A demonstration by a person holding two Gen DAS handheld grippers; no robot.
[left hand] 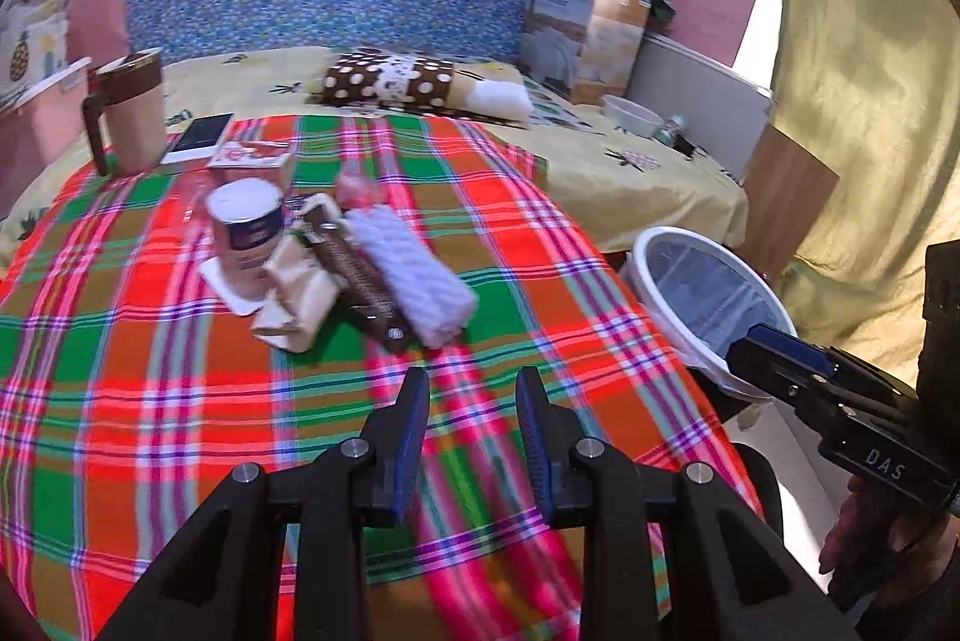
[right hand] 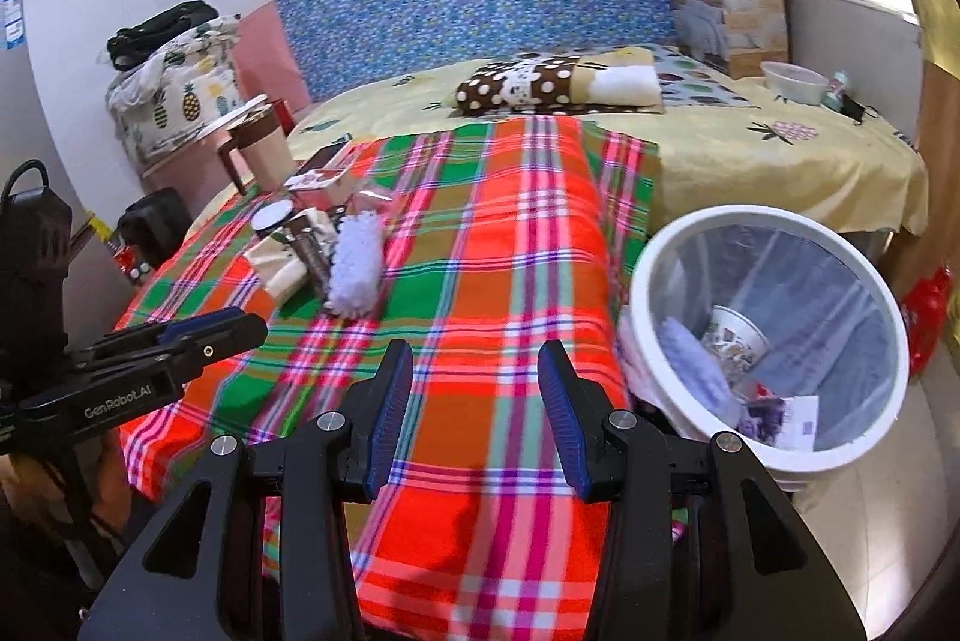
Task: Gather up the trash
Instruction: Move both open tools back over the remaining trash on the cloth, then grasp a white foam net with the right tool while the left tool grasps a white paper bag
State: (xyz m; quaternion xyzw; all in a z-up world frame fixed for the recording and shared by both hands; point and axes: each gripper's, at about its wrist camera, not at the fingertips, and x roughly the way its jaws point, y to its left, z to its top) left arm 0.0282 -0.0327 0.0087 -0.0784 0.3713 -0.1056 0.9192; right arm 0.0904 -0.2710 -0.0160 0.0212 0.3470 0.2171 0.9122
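Woven plaid cloth (left hand: 180, 401); glossy white plastic bin (right hand: 888, 431); fluffy white towel (left hand: 414, 275); matt paper cup (left hand: 246, 233).

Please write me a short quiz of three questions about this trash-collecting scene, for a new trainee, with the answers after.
1. True or false: the left gripper is holding a piece of trash.
2. Which of these already lies in the white bin? A) the brown mug B) a patterned paper cup C) the phone
3. Fill in: on the plaid blanket, the white fluffy piece lies right beside a long ____ wrapper.

Key
1. False. Its jaws stand open over the blanket with nothing between them; the right gripper is open and empty as well.
2. B. The paper cup lies in the bin.
3. Brown. The brown wrapper lies along its side.
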